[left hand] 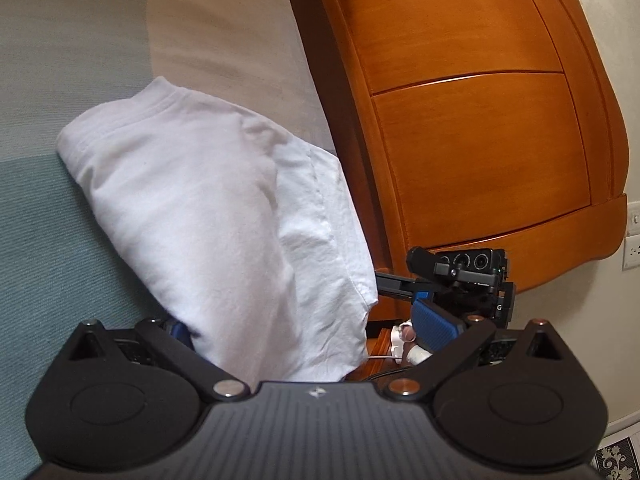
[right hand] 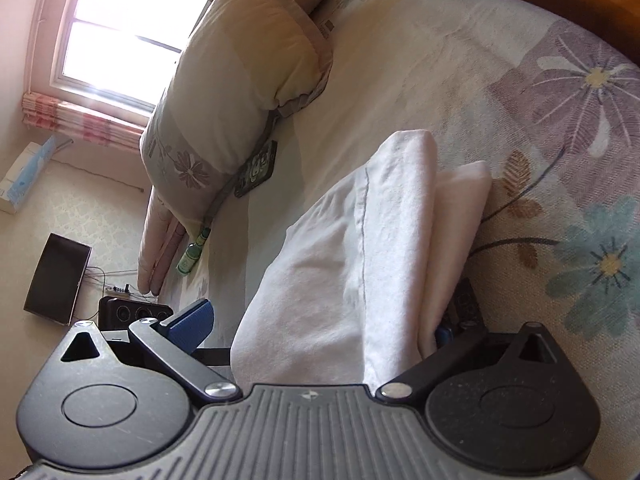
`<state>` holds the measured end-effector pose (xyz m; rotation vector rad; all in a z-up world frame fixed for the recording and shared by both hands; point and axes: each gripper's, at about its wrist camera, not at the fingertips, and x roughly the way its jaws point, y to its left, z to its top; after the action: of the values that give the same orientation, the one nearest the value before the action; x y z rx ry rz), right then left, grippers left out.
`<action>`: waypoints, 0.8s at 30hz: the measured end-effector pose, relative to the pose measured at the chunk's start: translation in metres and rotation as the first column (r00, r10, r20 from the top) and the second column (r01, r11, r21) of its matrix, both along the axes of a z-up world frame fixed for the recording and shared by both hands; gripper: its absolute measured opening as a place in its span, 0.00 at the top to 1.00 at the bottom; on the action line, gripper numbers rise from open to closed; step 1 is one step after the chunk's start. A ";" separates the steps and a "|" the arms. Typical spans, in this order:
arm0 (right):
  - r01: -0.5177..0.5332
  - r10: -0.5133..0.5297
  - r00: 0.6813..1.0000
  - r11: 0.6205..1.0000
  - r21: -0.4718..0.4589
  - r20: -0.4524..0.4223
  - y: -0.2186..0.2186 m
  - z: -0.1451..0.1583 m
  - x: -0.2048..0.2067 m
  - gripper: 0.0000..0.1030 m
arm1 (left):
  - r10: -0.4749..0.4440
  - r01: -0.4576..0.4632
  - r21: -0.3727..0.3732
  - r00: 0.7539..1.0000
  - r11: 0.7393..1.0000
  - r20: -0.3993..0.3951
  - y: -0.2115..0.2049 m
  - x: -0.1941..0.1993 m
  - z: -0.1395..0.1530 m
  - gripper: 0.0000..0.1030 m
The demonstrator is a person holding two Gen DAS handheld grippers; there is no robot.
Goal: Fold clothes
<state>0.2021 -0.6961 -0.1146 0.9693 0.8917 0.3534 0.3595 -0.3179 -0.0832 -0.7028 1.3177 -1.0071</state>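
A folded white garment (left hand: 208, 208) lies on the bed sheet (left hand: 48, 248), its thick folded edge pointing away from me. In the left wrist view my left gripper (left hand: 306, 328) is open wide around the garment's near end; the right blue pad (left hand: 434, 328) stands clear of the cloth and the left pad is mostly hidden behind it. In the right wrist view the same garment (right hand: 352, 240) rests on the floral sheet (right hand: 560, 128) between the spread fingers of my open right gripper (right hand: 320, 328). The left blue pad (right hand: 192, 324) is apart from the cloth. Each gripper shows in the other's view.
An orange wooden headboard (left hand: 480, 120) rises close on the right, with a white power strip (left hand: 404, 340) and wall sockets (left hand: 634, 248) below it. A bundled quilt (right hand: 240, 80), a green bottle (right hand: 194, 254) and a patterned phone (right hand: 258, 168) lie farther along the bed. A dark screen (right hand: 56, 280) leans on the floor.
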 end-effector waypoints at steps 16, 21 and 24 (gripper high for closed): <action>0.096 -0.094 0.995 0.994 0.056 -0.042 -0.021 -0.031 0.004 0.00 | 0.093 -0.093 0.023 0.996 0.995 0.005 0.008 0.045 -0.026 0.01; 0.113 -0.118 0.992 0.989 0.099 0.043 -0.020 -0.031 0.028 0.00 | 0.131 -0.131 -0.015 0.991 0.991 0.004 0.001 0.060 -0.024 0.02; 0.119 -0.123 0.986 0.992 0.044 0.110 -0.016 -0.018 0.033 0.00 | 0.153 -0.152 -0.045 0.987 0.987 0.038 0.003 0.063 -0.012 0.02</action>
<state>0.2349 -0.7122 -0.1325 1.0232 0.7223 0.3194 0.4224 -0.3145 -0.0949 -0.7991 1.1911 -0.9232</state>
